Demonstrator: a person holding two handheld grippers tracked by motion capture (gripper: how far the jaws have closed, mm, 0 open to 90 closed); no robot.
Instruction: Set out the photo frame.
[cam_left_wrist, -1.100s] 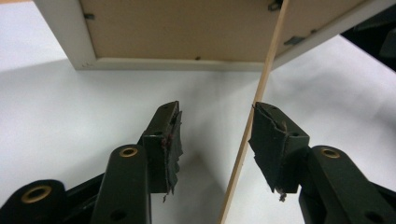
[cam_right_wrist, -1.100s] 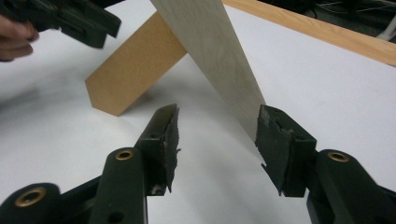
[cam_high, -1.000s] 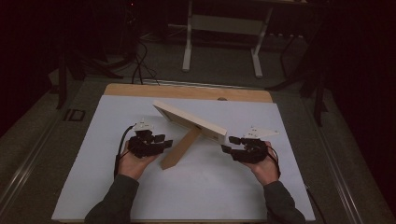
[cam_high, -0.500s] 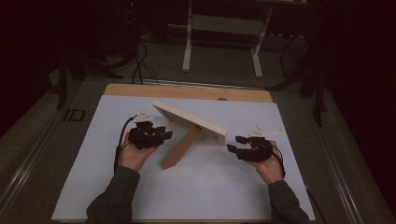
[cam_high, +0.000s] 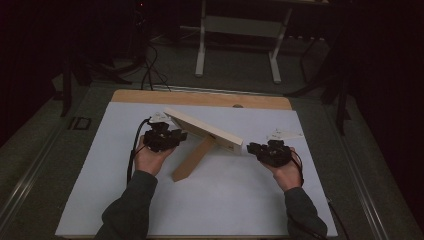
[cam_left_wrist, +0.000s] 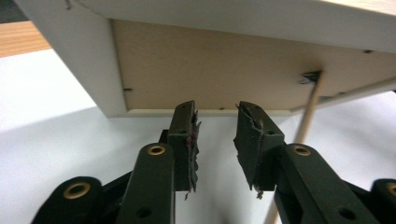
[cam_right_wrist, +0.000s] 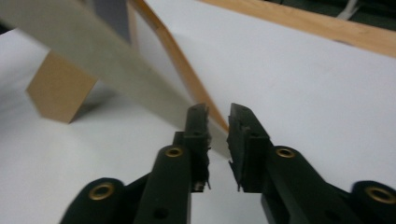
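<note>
The picture frame (cam_high: 202, 131) stands tilted near the middle of the white surface (cam_high: 225, 200), propped on its wooden back stand (cam_high: 194, 159), w/ its long edge running diagonally from far-left to near-right. In the left gripper view the frame's white border and brown back panel (cam_left_wrist: 210, 65) hang just above the jaw tips, and a thin dowel (cam_left_wrist: 308, 112) runs down at the right. The left hand-held gripper (cam_high: 172, 136) sits at the frame's left end; its jaws have just been closing, but a gap remains and the pads grip nothing, so it's released. The right hand-held gripper (cam_high: 256, 148) meets the frame's right corner; its jaws have just been closing too, and the right gripper view shows the frame's edge (cam_right_wrist: 140, 79) running into the narrow gap between them; can't tell if the pads press it. Bare white surface lies open in front of both hands, and a wooden strip (cam_high: 200, 97) borders the far edge.
</note>
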